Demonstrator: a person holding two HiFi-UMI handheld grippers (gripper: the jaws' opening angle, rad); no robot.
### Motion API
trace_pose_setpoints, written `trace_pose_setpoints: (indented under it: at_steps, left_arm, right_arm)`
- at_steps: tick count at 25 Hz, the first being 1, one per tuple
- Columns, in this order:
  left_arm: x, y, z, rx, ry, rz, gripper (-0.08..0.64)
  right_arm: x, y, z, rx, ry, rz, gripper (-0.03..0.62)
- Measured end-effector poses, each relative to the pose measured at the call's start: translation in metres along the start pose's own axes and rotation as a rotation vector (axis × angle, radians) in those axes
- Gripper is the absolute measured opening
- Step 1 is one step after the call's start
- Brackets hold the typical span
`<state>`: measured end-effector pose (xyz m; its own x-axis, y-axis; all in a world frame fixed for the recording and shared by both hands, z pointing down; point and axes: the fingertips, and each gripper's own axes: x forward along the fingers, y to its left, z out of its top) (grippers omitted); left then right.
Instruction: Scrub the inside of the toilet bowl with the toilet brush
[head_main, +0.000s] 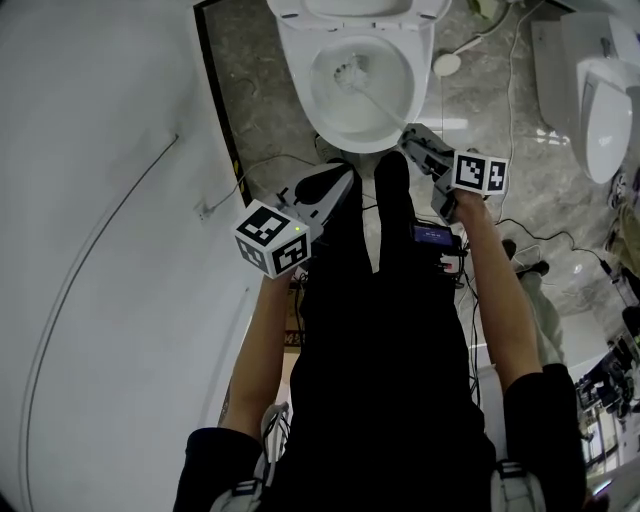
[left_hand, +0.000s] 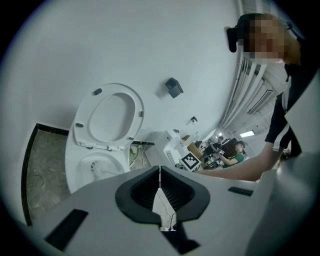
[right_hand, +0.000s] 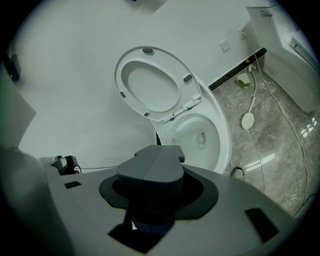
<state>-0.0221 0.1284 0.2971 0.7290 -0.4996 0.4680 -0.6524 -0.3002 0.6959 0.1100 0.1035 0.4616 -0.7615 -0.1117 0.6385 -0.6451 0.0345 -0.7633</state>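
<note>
On the left, our left gripper (head_main: 338, 188) hangs low in front of the toilet, off the front-left of the bowl. Its jaws are closed tip to tip with nothing between them; through the small gap behind the tips we see only floor and cables. It touches neither the toilet nor the brush, so we judge it plays no part in the scrubbing.

In the middle, the toilet bowl (head_main: 297, 75) stands open with its seat raised. The toilet brush (head_main: 352, 77) has its bristle head down inside the bowl, near the back of the basin. Its thin handle slants out over the front-right of the rim.

On the right, the handle ends at our right gripper (head_main: 412, 138), just off the bowl's front-right edge. The jaws are pressed together. In the right gripper view the handle is hidden by them, but the head view shows it running straight into their tips, so we judge they are clamped on it.

The brush's long axis therefore runs from the right gripper forward and leftward into the bowl. Any scrubbing stroke falls to the right hand, sweeping the head around the inner wall.
</note>
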Motion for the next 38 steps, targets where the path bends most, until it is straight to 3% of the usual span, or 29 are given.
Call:
trace_pose_setpoints:
  at_steps: [8,13,19,31,38]
  left_arm:
    - [0.003,0.005,-0.005,-0.013,0.011,0.013,0.009]
    - [0.003,0.007,-0.014,-0.022,0.029,0.015,0.009]
    - [-0.003,0.013,-0.03,-0.042,0.051,0.011,0.008]
    - [-0.013,0.028,-0.04,-0.074,0.059,0.014,0.009]
    - [-0.019,0.035,-0.043,-0.085,0.061,0.014,0.009]
  right_arm:
    - [0.027,-0.01,-0.005,-0.045,0.075,-0.031,0.195]
    - [0.045,-0.023,-0.01,-0.149,0.165,-0.104,0.195]
    - [0.071,-0.025,-0.018,-0.231,0.238,-0.133,0.195]
    - [0.102,-0.027,-0.047,-0.572,0.432,-0.26,0.192]
    - [0.12,-0.022,-0.043,-0.662,0.455,-0.289,0.192]
